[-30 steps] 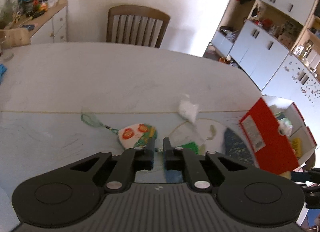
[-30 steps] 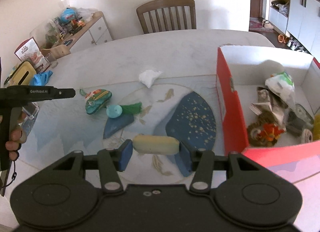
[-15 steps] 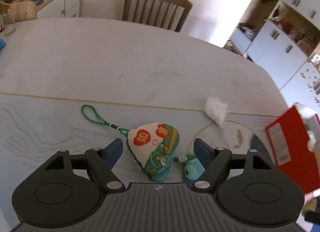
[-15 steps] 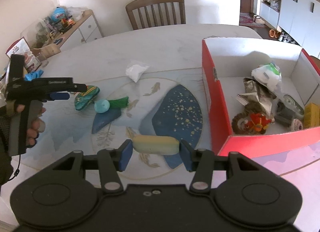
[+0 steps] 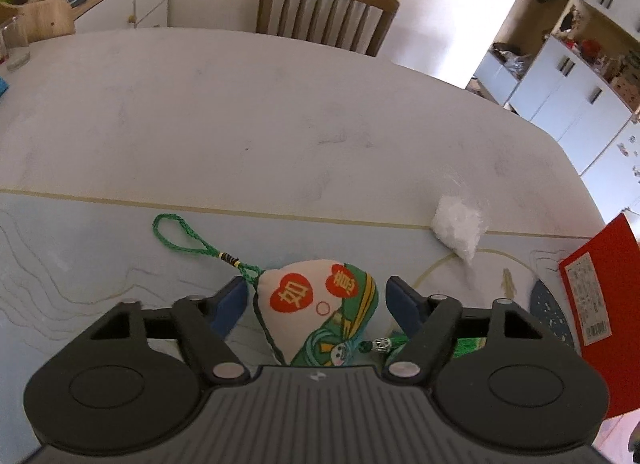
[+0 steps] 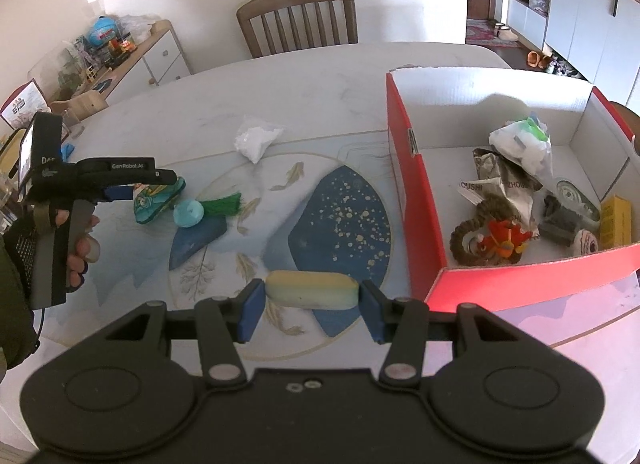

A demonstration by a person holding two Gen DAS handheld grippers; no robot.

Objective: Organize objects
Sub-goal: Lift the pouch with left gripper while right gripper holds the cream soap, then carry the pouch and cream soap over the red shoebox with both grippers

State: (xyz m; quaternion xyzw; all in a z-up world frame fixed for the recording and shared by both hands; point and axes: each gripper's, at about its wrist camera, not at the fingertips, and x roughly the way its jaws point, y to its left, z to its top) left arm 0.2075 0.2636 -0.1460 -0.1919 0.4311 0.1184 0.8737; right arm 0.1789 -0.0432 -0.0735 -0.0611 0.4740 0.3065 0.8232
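Observation:
My left gripper (image 5: 316, 298) is open, its jaws on either side of a green and white embroidered sachet (image 5: 316, 304) with a green cord loop (image 5: 180, 232); it lies on the table mat. The sachet (image 6: 158, 199) and the left gripper (image 6: 132, 187) also show in the right wrist view. A teal ball with a green tassel (image 6: 204, 209) lies beside the sachet. My right gripper (image 6: 312, 306) is shut on a pale yellow oblong bar (image 6: 312, 290), held above the mat left of the red box (image 6: 416, 199).
The red box holds several items, among them a white bag (image 6: 520, 143) and a rope toy (image 6: 488, 236). A small white packet (image 6: 256, 139) lies on the table behind the mat. A wooden chair (image 6: 298, 19) stands at the far side. A cluttered sideboard (image 6: 120, 59) is far left.
My left gripper opened and moved forward down over the sachet, which now sits between its jaws. My right gripper carried the yellow bar a little toward the red box.

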